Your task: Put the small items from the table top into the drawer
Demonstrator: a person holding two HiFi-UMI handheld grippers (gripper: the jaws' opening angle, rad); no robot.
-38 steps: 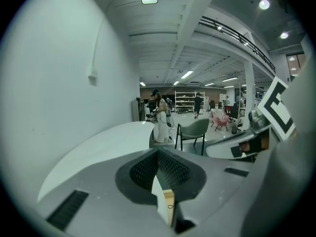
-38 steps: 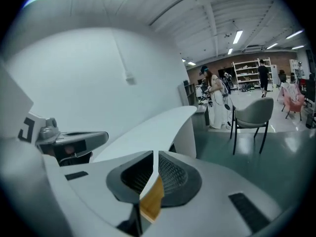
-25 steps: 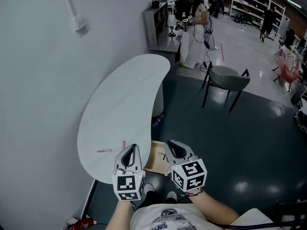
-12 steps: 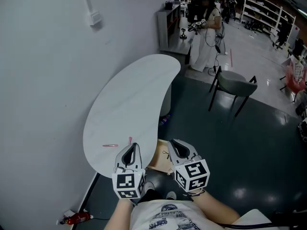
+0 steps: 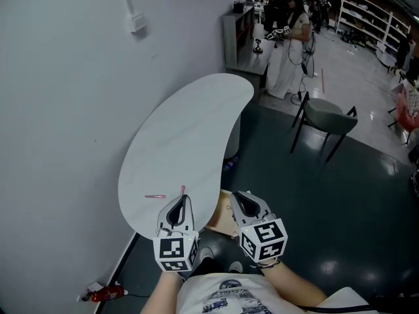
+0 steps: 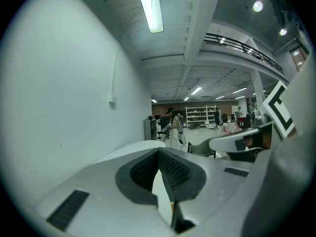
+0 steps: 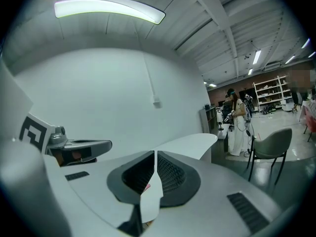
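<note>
Two small pink items lie near the close end of the white curved table [image 5: 190, 129]: a thin pink clip [image 5: 156, 196] and a short pink stick [image 5: 182, 190]. My left gripper [image 5: 179, 203] hovers at the table's near edge, just short of the pink stick, with its jaws shut and nothing between them. My right gripper [image 5: 237, 199] is beside it, also shut and empty, above the open wooden drawer [image 5: 218, 218]. In the left gripper view the jaws [image 6: 159, 152] meet at the tips. In the right gripper view [image 7: 155, 153] they do too.
A white wall [image 5: 65, 110] runs along the table's left side. A grey chair [image 5: 330, 118] stands on the dark floor to the right. A person [image 5: 291, 41] stands by a cabinet far back. A red object [image 5: 105, 294] lies on the floor at lower left.
The head view has swung, so the table and pink items sit further right and higher in frame. Both grippers stay side by side and shut at the table's near edge.
</note>
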